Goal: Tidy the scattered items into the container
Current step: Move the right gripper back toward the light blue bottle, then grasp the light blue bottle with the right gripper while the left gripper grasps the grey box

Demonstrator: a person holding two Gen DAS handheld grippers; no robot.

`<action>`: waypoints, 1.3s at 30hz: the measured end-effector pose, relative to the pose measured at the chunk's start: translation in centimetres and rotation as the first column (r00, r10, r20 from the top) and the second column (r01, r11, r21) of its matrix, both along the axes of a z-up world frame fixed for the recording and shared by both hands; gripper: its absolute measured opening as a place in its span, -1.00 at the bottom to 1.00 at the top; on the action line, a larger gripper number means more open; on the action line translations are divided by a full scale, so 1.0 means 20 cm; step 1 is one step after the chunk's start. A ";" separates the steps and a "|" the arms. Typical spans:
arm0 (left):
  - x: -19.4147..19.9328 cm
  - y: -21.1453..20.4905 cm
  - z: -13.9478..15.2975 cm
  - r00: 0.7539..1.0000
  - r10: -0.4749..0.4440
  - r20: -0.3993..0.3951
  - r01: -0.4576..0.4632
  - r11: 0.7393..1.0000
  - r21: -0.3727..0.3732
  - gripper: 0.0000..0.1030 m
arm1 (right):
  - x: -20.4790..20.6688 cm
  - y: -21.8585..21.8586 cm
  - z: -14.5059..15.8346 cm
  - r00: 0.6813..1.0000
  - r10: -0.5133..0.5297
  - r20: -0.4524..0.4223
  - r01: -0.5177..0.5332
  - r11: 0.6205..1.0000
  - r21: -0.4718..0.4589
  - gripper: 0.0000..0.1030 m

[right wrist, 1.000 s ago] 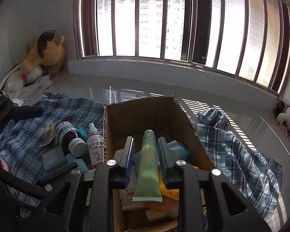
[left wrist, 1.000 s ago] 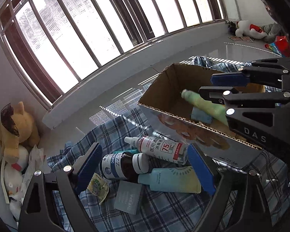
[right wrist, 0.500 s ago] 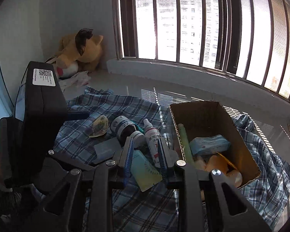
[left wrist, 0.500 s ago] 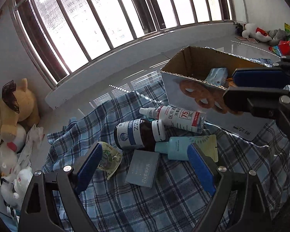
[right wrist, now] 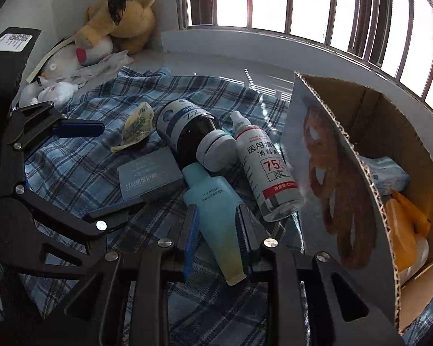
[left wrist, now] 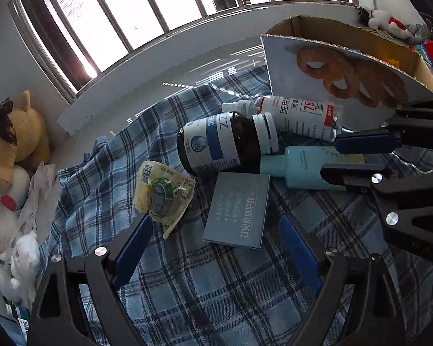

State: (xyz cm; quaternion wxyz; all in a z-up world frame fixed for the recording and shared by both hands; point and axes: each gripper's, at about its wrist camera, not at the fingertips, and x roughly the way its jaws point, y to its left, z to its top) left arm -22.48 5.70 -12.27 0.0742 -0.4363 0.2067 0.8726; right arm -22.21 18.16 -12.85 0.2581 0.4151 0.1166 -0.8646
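On the plaid cloth (left wrist: 187, 282) lie a dark brown bottle (left wrist: 225, 147), a white "75" spray bottle (left wrist: 297, 118), a light blue tube (left wrist: 300, 167), a grey flat box (left wrist: 236, 210) and a yellow sachet (left wrist: 161, 193). The cardboard box (right wrist: 346, 173) stands to the right with items inside. My right gripper (right wrist: 216, 230) straddles the blue tube (right wrist: 216, 204), jaws narrowly apart beside it; grip unclear. My left gripper (left wrist: 213, 245) is open and empty, just before the grey box and sachet.
Plush toys (left wrist: 11, 144) lie against the wall at the left. Barred windows and a sill (left wrist: 158, 66) run along the back. More toys (left wrist: 389, 23) lie on the floor beyond the cardboard box.
The right gripper left the green tube in the cardboard box, swung left and came down around the blue tube. The left gripper lowered toward the grey box and sachet.
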 end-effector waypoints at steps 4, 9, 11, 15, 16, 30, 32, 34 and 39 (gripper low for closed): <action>-0.03 0.00 -0.06 1.000 -0.008 0.026 0.007 1.000 0.011 0.77 | 0.00 0.02 -0.03 1.000 0.009 -0.014 -0.009 1.000 -0.009 0.06; -0.09 -0.02 -0.08 0.999 0.005 0.039 -0.007 0.999 0.036 0.78 | -0.01 0.00 -0.04 0.999 0.038 -0.018 -0.038 0.999 0.002 0.11; -0.10 -0.03 -0.08 0.999 0.008 0.039 -0.010 0.999 0.046 0.78 | -0.01 0.00 -0.04 0.998 0.052 -0.023 -0.051 0.999 0.012 0.12; -0.12 -0.04 -0.09 0.999 0.006 0.044 -0.009 0.997 0.083 0.78 | -0.02 -0.01 -0.06 0.997 0.076 -0.026 -0.075 0.997 0.032 0.22; -0.12 -0.05 -0.09 0.999 0.004 0.049 -0.009 0.996 0.091 0.76 | -0.02 -0.02 -0.06 0.996 0.086 -0.030 -0.084 0.995 0.046 0.24; 0.06 0.00 -0.07 0.992 -0.106 0.073 0.103 0.993 0.050 0.02 | 0.17 -0.05 0.00 0.992 0.101 -0.080 -0.096 0.993 0.073 -0.53; 0.11 -0.01 -0.06 0.991 -0.115 0.070 0.113 0.993 0.029 0.02 | 0.19 -0.04 0.03 0.991 0.118 -0.065 -0.116 0.992 0.043 -0.53; 0.17 -0.03 -0.05 0.989 -0.130 0.073 0.129 0.992 0.010 0.02 | 0.21 -0.05 0.03 0.991 0.124 -0.055 -0.123 0.992 0.034 -0.53; 0.20 -0.05 -0.05 0.987 -0.140 0.078 0.140 0.990 0.007 0.07 | 0.16 -0.06 0.00 0.991 0.105 -0.084 -0.100 0.993 0.061 0.00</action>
